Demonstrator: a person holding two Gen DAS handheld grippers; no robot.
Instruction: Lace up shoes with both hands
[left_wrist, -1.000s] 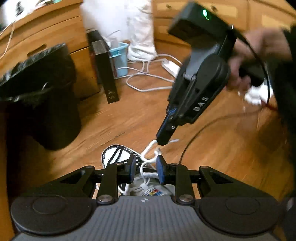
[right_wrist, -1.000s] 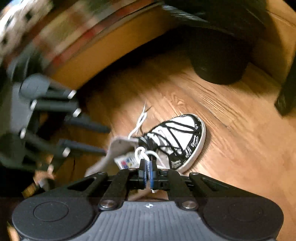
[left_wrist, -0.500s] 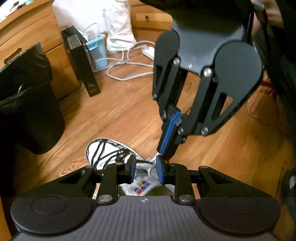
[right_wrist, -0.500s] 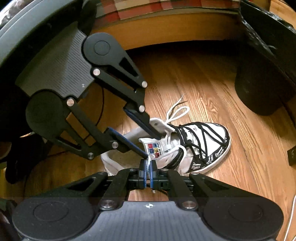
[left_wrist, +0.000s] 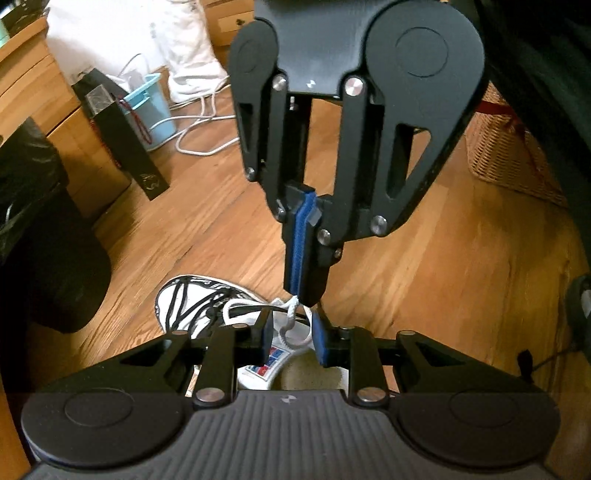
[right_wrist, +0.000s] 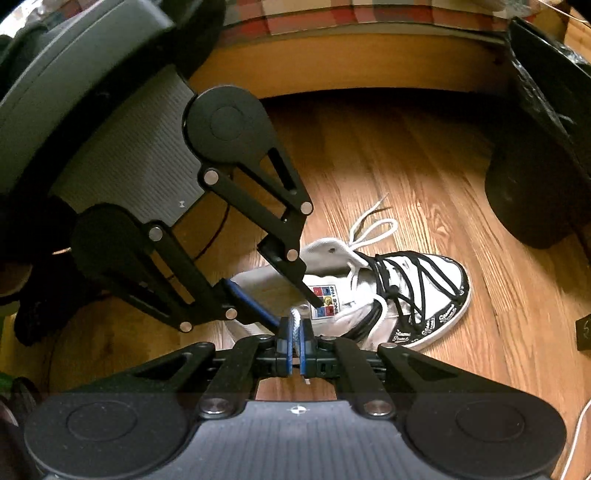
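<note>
right wrist: white shoe (right_wrist: 413, 295), black-strapped; right gripper (right_wrist: 295, 341) pinches white lace (right_wrist: 296, 321); left gripper (left_wrist: 290, 338) parted.

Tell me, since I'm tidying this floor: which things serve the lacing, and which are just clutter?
In use: shoe; white lace; right tool, shut on the lace; left tool, open.

Lying about: black bin; blue tub; wicker basket; white cable.

A black bin (left_wrist: 44, 240), blue tub (left_wrist: 155, 110) and wicker basket (left_wrist: 513, 147) stand on wood floor (left_wrist: 461, 266).
</note>
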